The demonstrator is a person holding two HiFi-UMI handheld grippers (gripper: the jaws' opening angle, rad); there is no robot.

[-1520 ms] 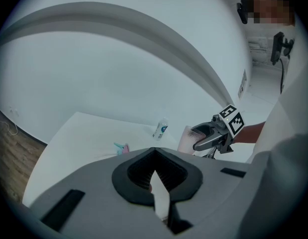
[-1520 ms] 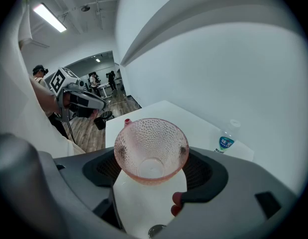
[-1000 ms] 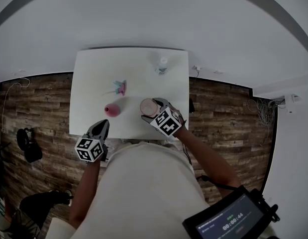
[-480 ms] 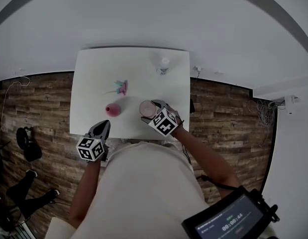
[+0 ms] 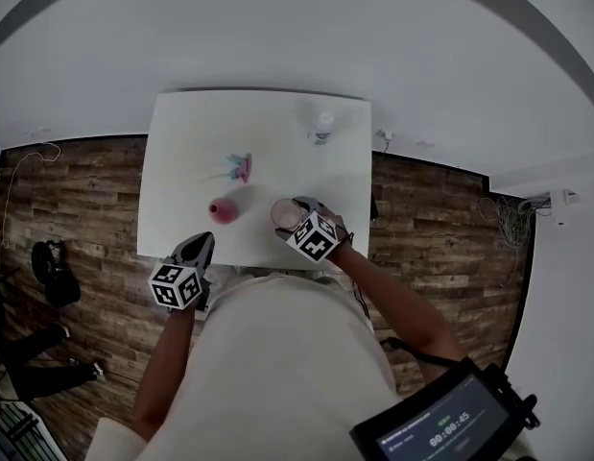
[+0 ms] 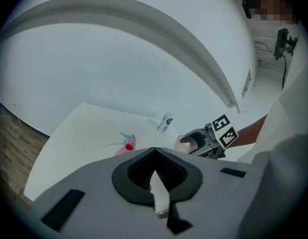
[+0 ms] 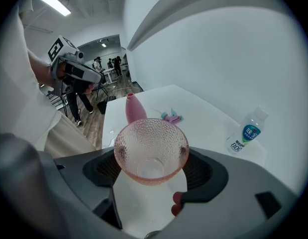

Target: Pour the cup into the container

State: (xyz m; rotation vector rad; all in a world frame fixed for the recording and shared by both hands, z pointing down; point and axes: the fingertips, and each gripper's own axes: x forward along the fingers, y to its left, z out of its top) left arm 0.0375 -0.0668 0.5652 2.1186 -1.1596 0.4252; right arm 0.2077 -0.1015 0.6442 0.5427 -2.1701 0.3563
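Note:
My right gripper is shut on a pink dimpled glass cup, upright, low over the white table near its front right. I see nothing in the cup. A pink container with a narrow neck stands left of the cup; the right gripper view shows this container just beyond the rim. My left gripper hangs at the table's front edge, shut with nothing in it. From there the cup and the right gripper show ahead to the right.
A small teal and pink object lies mid-table behind the container. A clear water bottle stands at the far right edge. Wooden floor surrounds the table; a white wall runs behind it. People stand far off in the room.
My right gripper has sunk a little toward the table with the cup still in it. The left gripper has stayed put.

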